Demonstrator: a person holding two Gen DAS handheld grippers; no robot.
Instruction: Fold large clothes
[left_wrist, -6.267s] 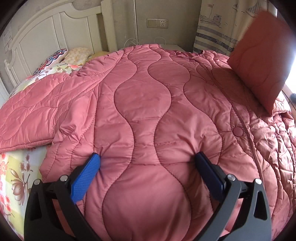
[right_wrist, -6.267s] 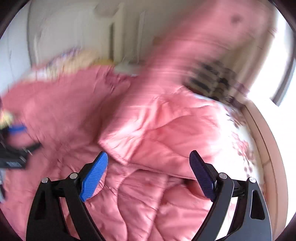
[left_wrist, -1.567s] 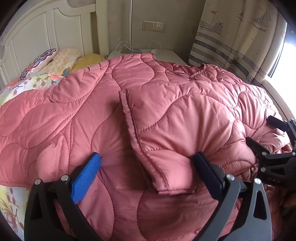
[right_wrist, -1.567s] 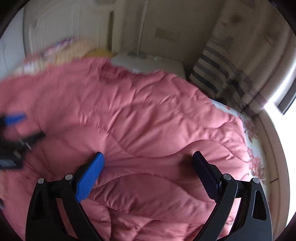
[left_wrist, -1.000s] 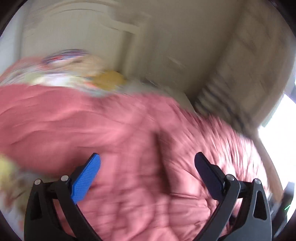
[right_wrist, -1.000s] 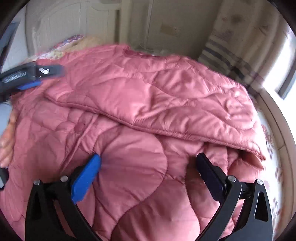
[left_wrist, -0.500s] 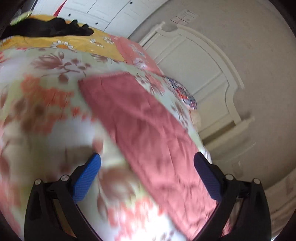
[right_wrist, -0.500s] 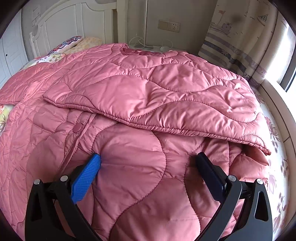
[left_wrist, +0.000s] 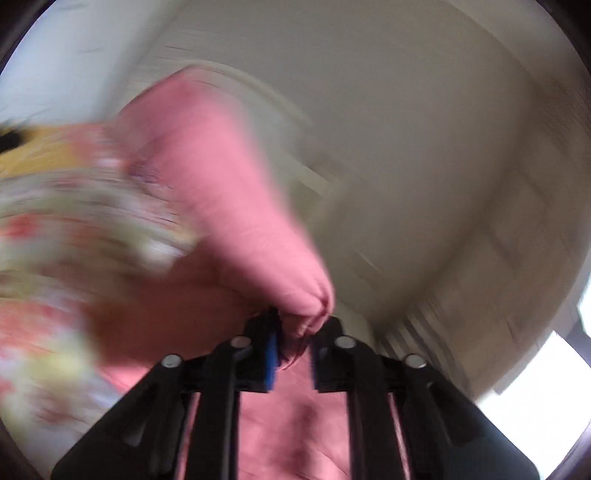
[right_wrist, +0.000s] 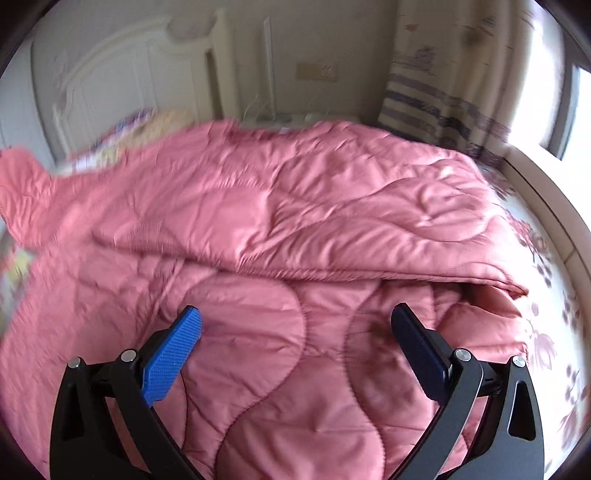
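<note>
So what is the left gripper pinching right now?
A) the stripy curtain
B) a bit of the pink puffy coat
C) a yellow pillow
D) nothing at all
B: in the left wrist view the left gripper has its fingers closed in on a bunched end of the pink puffy coat, lifted off the bed.

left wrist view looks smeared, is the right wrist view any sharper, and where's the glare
Left wrist view: heavy motion blur; only the left gripper, pinched on a pink quilted coat's sleeve end, reads sharp; window glare at the lower right. Right wrist view: sharper, stitching on the coat shows, the left side smeared, the open right gripper crisp; the window blown out at the upper right. Both bend with fisheye.
</note>
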